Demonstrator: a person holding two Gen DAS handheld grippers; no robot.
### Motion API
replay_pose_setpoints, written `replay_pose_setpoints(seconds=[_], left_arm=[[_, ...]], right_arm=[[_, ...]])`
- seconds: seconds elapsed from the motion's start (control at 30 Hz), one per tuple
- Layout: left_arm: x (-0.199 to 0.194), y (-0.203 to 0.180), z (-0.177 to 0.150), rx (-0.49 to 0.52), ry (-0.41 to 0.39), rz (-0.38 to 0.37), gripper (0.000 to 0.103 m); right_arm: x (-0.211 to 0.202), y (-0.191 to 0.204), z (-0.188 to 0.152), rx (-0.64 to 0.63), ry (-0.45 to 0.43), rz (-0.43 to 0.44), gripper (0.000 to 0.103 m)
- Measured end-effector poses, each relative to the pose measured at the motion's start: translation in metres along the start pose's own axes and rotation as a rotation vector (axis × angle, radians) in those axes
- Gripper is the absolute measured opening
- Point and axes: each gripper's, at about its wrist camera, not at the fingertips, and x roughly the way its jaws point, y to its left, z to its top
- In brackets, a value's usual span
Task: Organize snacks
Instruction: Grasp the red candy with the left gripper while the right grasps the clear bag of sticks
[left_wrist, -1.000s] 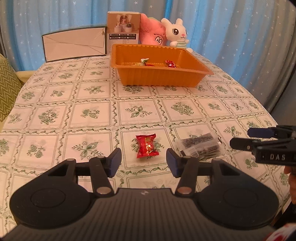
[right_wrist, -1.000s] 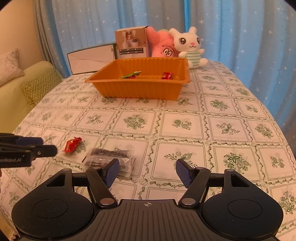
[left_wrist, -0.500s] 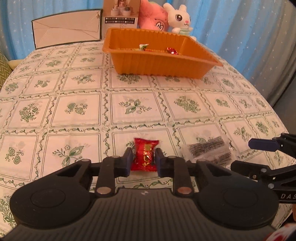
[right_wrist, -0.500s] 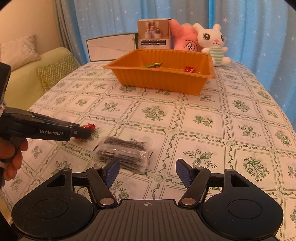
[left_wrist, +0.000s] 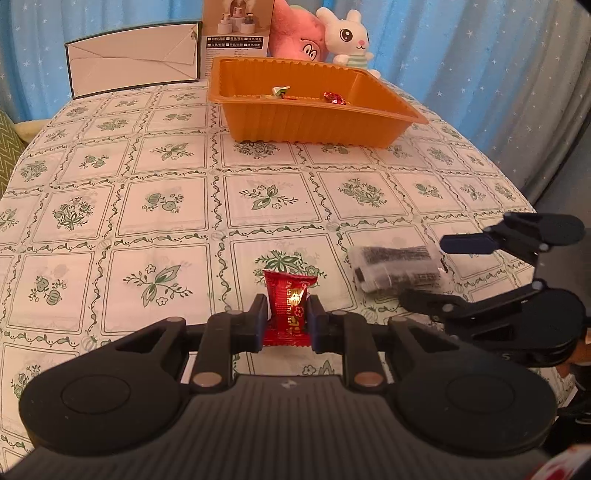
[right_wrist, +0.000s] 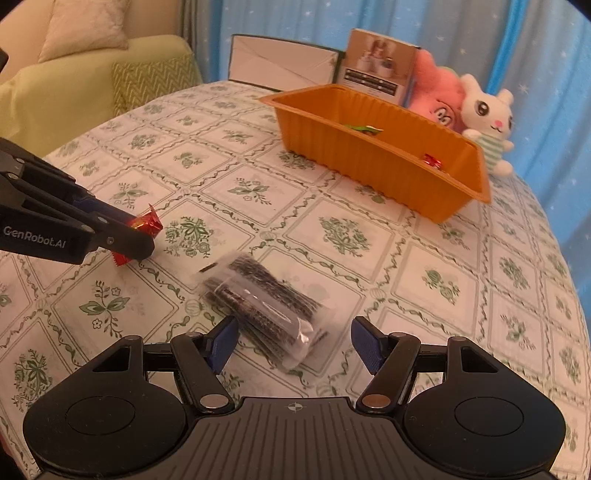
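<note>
Left tool (left_wrist: 284, 320) clenched on a red candy packet (left_wrist: 289, 305), both pads pressed into its sides, jaws just drawn in around it. Packet low over the bench (left_wrist: 166, 206), well short of the orange tray (left_wrist: 317, 125); touching the cloth or lifted off it, cannot tell. Seen from the right wrist, same packet (right_wrist: 146, 226) sticking out past the black fingers (right_wrist: 122, 243), to the left of the tray and on its near side.

Right tool (right_wrist: 291, 345) released, jaws wide, straddling the near end of a clear bag of dark sticks (right_wrist: 264, 308) without pressing it. Bag lying flat on the bench, near side of the tray and well apart from it, just beside the red packet. From the left wrist, bag (left_wrist: 397, 267) between the two right-tool fingers (left_wrist: 469, 243), one above, one below.

Inside the orange tray (right_wrist: 373, 166): a green-and-white wrapped piece (left_wrist: 280, 91) toward the middle, a small red wrapped candy (left_wrist: 334, 98) toward the right end.

Behind the tray: a printed box (left_wrist: 238, 29), a pink plush (left_wrist: 299, 37), a white bunny plush (left_wrist: 349, 37). Left of the tray's far corner, a white folded carton (left_wrist: 133, 59) standing on edge.
</note>
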Motion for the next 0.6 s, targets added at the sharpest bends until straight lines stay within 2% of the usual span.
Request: replay_pose_setpoints(seconds=[0.23,0.3,0.4,0.47,0.5,0.6], left_arm=[[0.005,0.003,-0.001,-0.007,0.009,0.003,0.02],[0.007,0.004,-0.001,-0.013,0.013,0.009,0.02],[0.01,0.007,-0.002,-0.017,0.014,0.011,0.02],[0.01,0.005,-0.002,-0.005,0.013,0.014,0.02],[0.01,0.004,-0.002,0.008,0.012,0.019,0.02],[0.011,-0.003,-0.004,0.062,0.009,0.04,0.02]], right_arm=[[0.019,0.004,0.017,-0.035,-0.015,0.038,0.068],[0.025,-0.001,0.02,0.001,-0.014,0.063,0.068],[0.03,-0.015,0.023,0.125,0.007,0.113,0.067],[0.029,-0.014,0.024,0.119,0.015,0.106,0.063],[0.027,-0.011,0.024,0.097,0.017,0.103,0.055],[0.021,-0.004,0.022,0.082,0.022,0.112,0.048]])
